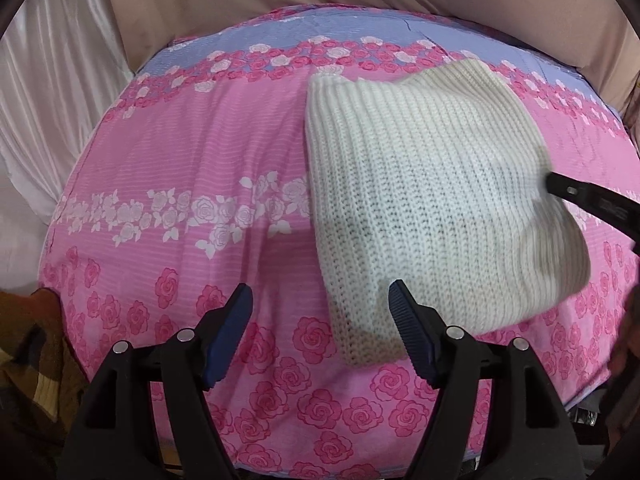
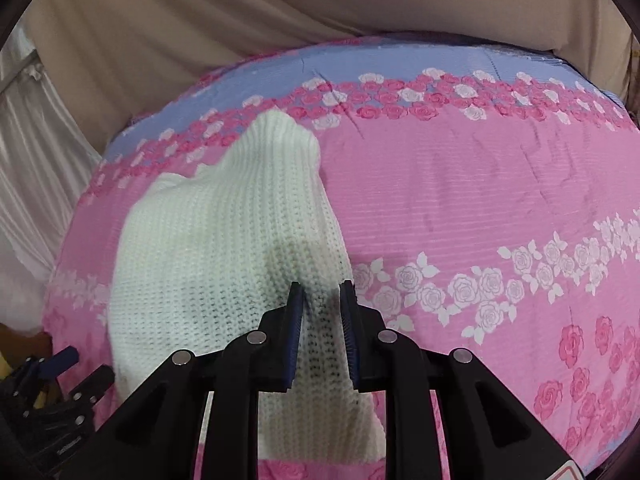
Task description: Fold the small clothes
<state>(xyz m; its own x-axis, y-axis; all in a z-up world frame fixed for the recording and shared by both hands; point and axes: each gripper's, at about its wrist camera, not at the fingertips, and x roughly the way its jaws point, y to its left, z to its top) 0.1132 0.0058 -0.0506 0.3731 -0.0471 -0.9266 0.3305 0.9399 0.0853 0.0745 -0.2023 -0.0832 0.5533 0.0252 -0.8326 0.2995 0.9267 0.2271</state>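
A bed covered by a pink rose-print sheet point(image 1: 180, 168) with a lilac band along its far edge fills both views. Beige draped fabric point(image 2: 200, 20) hangs behind it, with shiny white satin curtains point(image 1: 52, 100) to the left and a brown patterned cloth point(image 1: 28, 352) at the near left corner.

White knit garment point(image 1: 420, 184), chunky ribbed weave, off-white, looks folded/doubled into a rough rectangle w/ ribs running lengthwise. Lies mostly flat on pink rose-print sheet point(image 1: 200, 160), ahead of left gripper point(image 1: 320, 292) and off to its right; near corner reaches just in front of that tool's right finger, no contact visible there. Right edge is lifted and bunched. From right wrist view, same knit point(image 2: 208, 248) spreads ahead-left of right gripper point(image 2: 322, 288), a fold of its near edge rising up between the two pads, which sit close on it; fabric there is stretched, weave opened. Far corner peaks up, slightly blurred.
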